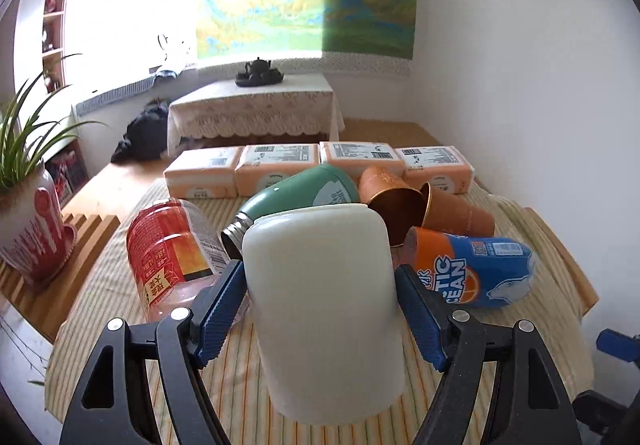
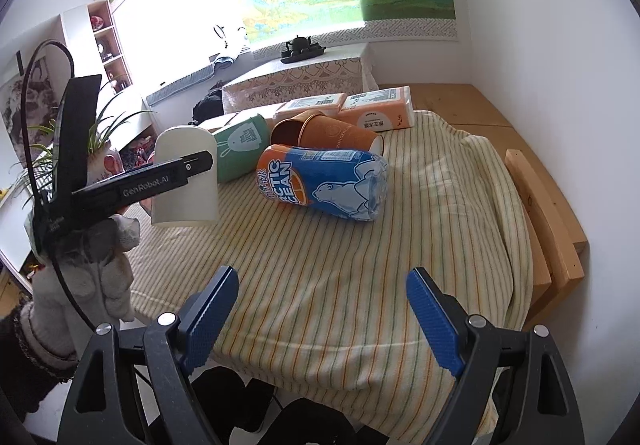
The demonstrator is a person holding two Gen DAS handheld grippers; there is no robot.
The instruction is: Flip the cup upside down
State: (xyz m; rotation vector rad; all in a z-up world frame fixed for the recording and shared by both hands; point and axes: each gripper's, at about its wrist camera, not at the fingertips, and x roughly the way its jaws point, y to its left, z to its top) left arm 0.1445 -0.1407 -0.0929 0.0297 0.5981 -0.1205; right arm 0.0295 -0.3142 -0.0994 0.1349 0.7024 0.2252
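A white cup [image 1: 324, 309] stands between my left gripper's [image 1: 320, 313] blue pads, closed base up and open rim down. It is held just above the striped cloth [image 1: 224, 397]. The right wrist view shows the same cup [image 2: 186, 181] gripped by the left gripper [image 2: 176, 175], its rim a little above the cloth. My right gripper [image 2: 322, 319] is open and empty over the near edge of the table.
Lying on the cloth [image 2: 360, 265]: a red-labelled clear bottle [image 1: 172, 257], a green flask [image 1: 296, 195], two brown cups [image 1: 424, 205], a blue and orange bottle [image 2: 324, 181]. Tissue packs [image 1: 320, 169] line the back. A potted plant [image 1: 28, 205] stands left. A wooden rail [image 2: 544, 221] edges the right.
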